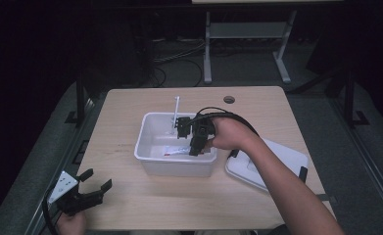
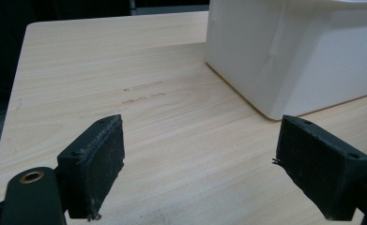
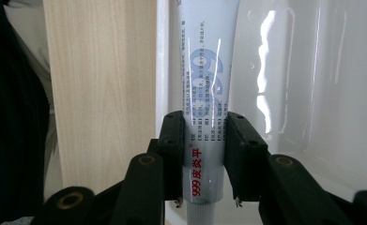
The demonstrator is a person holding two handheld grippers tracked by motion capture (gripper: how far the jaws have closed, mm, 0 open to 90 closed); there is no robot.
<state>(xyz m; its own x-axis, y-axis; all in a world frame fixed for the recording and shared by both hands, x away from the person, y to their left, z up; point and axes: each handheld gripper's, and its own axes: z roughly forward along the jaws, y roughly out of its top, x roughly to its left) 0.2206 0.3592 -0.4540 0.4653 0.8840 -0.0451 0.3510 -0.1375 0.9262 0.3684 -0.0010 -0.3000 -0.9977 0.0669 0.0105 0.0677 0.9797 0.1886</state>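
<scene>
Right gripper (image 3: 203,159) clamped on a white tube (image 3: 207,93) printed with blue figures and red characters, both pads flat against its sides, tube standing lengthwise between the jaws. Tube down inside the white bin (image 1: 152,147), close along one inner wall, glossy plastic behind it. In the high view, right gripper (image 1: 195,147) dipped into the bin from the right rim, hand wrapped over it, cable looping above, forearm crossing the table (image 1: 125,196) from the lower right. White stick (image 1: 177,113) upright at the bin's far wall, just beside the gripper. Something pale with a red mark lying on the bin floor, too small to tell. Bin near the middle of the table; white lid (image 1: 287,156) flat to its right, partly under the forearm.

Left gripper (image 1: 98,182) at the near left corner, well apart from the bin, jaws spread wide, nothing between them. From its own view, left gripper (image 2: 200,164) above bare wood, bin corner (image 2: 284,61) ahead to the right.
</scene>
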